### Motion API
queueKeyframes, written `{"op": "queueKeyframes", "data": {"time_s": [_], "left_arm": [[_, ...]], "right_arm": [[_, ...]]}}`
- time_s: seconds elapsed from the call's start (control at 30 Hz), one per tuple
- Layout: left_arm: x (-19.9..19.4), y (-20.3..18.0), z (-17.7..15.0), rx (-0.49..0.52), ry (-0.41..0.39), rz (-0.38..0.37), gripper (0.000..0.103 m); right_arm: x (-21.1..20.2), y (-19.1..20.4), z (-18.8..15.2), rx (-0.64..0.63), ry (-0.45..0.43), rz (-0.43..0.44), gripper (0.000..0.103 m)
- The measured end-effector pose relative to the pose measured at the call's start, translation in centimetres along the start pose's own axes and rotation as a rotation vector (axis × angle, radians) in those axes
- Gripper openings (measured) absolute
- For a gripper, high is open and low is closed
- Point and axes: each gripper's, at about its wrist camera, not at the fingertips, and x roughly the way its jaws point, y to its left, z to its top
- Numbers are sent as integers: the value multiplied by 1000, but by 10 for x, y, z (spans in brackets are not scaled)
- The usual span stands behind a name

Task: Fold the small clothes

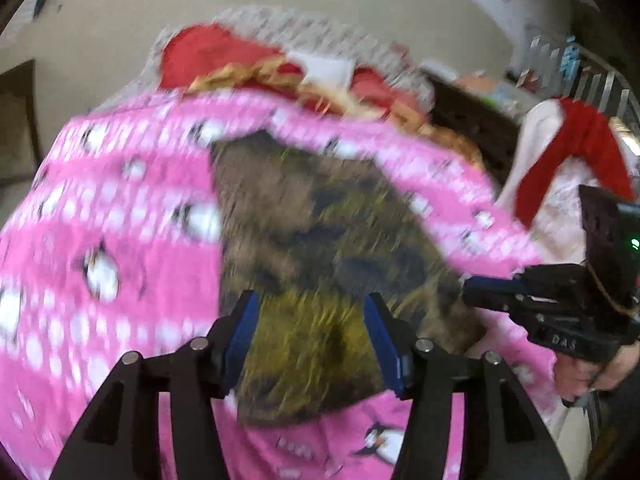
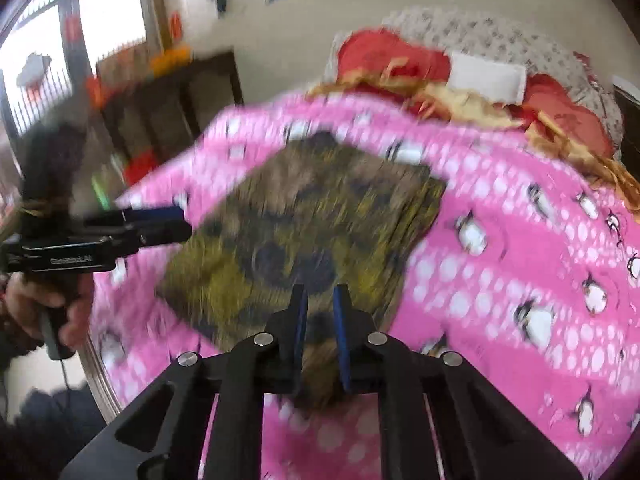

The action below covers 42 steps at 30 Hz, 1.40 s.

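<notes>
A folded olive and brown patterned cloth (image 1: pixel 320 220) (image 2: pixel 300 220) lies flat on a pink penguin-print blanket (image 1: pixel 100 220) (image 2: pixel 520 260). My left gripper (image 1: pixel 312 312) hovers over the cloth's near edge. It is open, its blue pads wide apart, with nothing pressed between them. In the right wrist view it (image 2: pixel 182 222) points at the cloth's left corner. My right gripper (image 2: pixel 320 300) sits over the near edge with its jaws almost together, and the cloth beneath shows through the slim gap. In the left wrist view it (image 1: pixel 466 292) looks shut at the cloth's right edge. Both views are blurred.
Crumpled red and gold fabric (image 1: pixel 224 56) (image 2: pixel 400 56) and a white folded piece (image 2: pixel 486 76) lie at the blanket's far end. A white and red garment (image 1: pixel 560 152) sits to the right. A dark cabinet (image 2: pixel 168 104) and a barred window (image 2: pixel 100 12) stand at the left.
</notes>
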Motion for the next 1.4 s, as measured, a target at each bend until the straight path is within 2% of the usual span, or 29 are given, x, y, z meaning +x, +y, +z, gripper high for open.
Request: {"op": "queueKeyframes", "data": {"time_s": [0.07, 0.1, 0.13, 0.17, 0.23, 0.27, 0.3, 0.33, 0.37, 0.43, 0.5, 0.6, 0.67, 0.73, 0.83, 0.9, 0.93, 0.97, 1.07, 1.2, 1.33, 1.4], "left_arm": [[22, 7, -17, -2, 62, 63, 26], [24, 11, -24, -19, 52, 57, 25], [22, 13, -26, -29, 28, 45, 25], [21, 13, -23, -30, 39, 49, 26], [15, 12, -11, -57, 62, 39, 26], [9, 13, -5, -60, 50, 28, 26], [-1, 13, 8, -57, 3, 19, 26], [-6, 12, 20, -59, -32, 19, 27], [-8, 13, 38, -73, -61, 21, 34], [2, 17, 70, -101, -78, 42, 39], [23, 21, 96, -136, -77, 71, 39], [49, 18, 124, -170, -110, 140, 38], [67, 20, 139, -183, -124, 154, 39], [86, 25, 144, -189, -121, 197, 40], [121, 40, 136, -212, -58, 238, 44], [140, 45, 124, -188, -29, 248, 45], [140, 42, 120, -175, -58, 251, 49], [142, 38, 120, -151, -62, 257, 56], [150, 35, 123, -123, -36, 245, 70], [152, 38, 124, -129, -29, 192, 79], [143, 31, 129, -100, -8, 196, 81], [126, 27, 133, -82, -21, 195, 81]], "right_arm": [[17, -1, -15, -6, 64, -21, 0], [32, -5, -25, -14, 126, -101, 0], [42, -9, -33, -17, 159, -144, 0], [41, -15, -39, -2, 108, -127, 0], [37, -26, -37, 70, 124, -92, 0], [34, -31, -32, 109, 149, -76, 0], [31, -32, -28, 127, 160, -66, 0], [27, -31, -22, 132, 155, -60, 0], [15, -26, -16, 131, 128, -56, 0], [0, -24, 11, 140, 48, -75, 0], [-1, -27, 41, 188, -17, -134, 0], [21, -28, 80, 259, -60, -235, 0], [40, -32, 103, 299, -95, -276, 0], [57, -39, 115, 328, -107, -323, 0], [98, -55, 119, 359, -54, -327, 0], [124, -67, 106, 360, 16, -307, 0], [132, -71, 99, 344, 26, -308, 0], [135, -72, 88, 321, -12, -296, 0], [133, -83, 82, 364, -43, -237, 0], [134, -95, 78, 418, -53, -164, 0], [132, -83, 85, 360, -26, -225, 0], [111, -73, 87, 347, -36, -258, 0]]}}
